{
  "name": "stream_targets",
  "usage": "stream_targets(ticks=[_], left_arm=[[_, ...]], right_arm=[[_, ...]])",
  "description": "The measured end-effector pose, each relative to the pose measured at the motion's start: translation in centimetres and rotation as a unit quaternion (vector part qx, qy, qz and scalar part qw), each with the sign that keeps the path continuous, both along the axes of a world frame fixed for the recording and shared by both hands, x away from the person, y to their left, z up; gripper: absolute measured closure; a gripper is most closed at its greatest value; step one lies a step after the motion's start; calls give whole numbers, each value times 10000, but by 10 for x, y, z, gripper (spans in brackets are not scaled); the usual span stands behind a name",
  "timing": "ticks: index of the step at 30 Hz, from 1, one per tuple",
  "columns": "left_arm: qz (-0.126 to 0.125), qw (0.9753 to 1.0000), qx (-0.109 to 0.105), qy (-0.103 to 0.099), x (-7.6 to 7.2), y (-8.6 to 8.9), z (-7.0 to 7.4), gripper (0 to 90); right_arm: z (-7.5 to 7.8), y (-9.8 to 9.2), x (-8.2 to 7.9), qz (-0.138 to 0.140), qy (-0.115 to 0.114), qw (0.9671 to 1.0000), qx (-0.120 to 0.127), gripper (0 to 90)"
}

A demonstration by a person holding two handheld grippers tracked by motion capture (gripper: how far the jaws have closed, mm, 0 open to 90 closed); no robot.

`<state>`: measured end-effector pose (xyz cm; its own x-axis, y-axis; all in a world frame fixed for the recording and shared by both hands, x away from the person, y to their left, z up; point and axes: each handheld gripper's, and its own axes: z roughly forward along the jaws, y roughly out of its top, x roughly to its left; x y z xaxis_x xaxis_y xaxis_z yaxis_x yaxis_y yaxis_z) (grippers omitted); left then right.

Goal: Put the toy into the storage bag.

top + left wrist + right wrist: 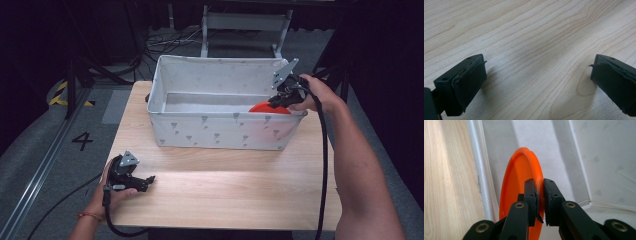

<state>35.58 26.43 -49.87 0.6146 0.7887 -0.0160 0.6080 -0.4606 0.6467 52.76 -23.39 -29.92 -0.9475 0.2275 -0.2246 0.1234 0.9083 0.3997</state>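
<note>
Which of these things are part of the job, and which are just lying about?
In the job: orange plate, pinched on edge by the right gripper; white fabric bin it hangs in.

Idle: left gripper, open over the wooden table; floor cables.

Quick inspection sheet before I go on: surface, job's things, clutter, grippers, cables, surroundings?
Surface: wooden table, bare in front of the box.
Job's things: orange plate on edge inside the white fabric box, by its right end.
Clutter: nothing seen.
Grippers: right gripper jaws clamped on the plate's rim; left gripper low over the table's front left, jaws wide apart, holding nothing.
Cables: one black cable along the right forearm; another off the left gripper.
Surroundings: grey floor with loose wires behind the table.
</note>
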Motion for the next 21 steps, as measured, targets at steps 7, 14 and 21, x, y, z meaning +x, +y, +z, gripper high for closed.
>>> stream_targets(ticks=[7, 14, 21], left_arm=[[2, 10000, -2, -3, 0, 0, 0, 6], [2, 10000, -2, -2, 0, 0, 0, 5], [0, 10000, 1, -4, 0, 0, 0, 6]], right_arm=[[-8, 12, 6, -8, 312, 9979, -570, 815], [-15, 11, 13, -142, 378, 9958, -821, 817], [-20, 10, 15, -243, 334, 9953, -871, 818]])
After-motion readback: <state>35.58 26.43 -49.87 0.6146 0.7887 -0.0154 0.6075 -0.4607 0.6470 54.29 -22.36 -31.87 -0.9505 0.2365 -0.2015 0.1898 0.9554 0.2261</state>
